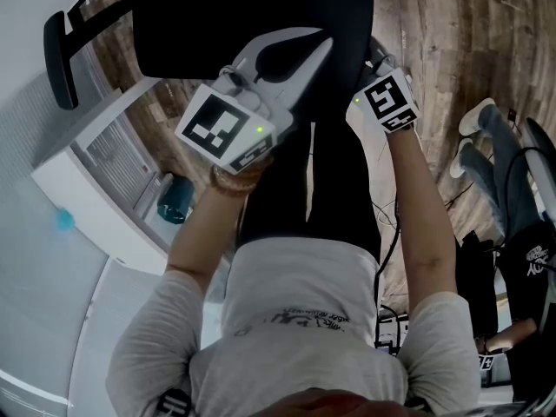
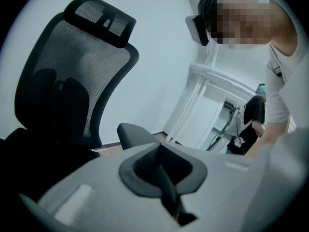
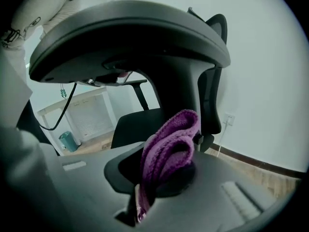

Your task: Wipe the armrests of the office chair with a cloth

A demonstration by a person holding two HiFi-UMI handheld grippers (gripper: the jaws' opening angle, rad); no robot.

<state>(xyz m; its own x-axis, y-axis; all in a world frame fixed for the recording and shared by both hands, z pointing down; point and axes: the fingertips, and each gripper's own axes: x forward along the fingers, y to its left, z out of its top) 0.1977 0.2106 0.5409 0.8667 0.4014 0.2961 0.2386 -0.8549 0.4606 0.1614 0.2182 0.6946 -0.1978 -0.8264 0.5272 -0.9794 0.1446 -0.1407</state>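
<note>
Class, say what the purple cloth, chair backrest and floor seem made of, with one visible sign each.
Purple cloth: soft, matt knitted or terry fabric; ribbed loops.
Backrest: dark mesh, probably synthetic; see-through weave.
Floor: wood or wood-look planks; grain, seams.

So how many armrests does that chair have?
2. One armrest looms just above the purple cloth; the other armrest shows at the head view's top left.

In the head view, the office chair [image 1: 252, 24] occupies top centre, with one armrest [image 1: 59, 59] at upper left. The left gripper [image 1: 317, 46] sits centre, the right gripper [image 1: 378, 59] beside it. In the right gripper view, the cloth [image 3: 169, 144] sits below the other armrest [image 3: 130, 33].
</note>
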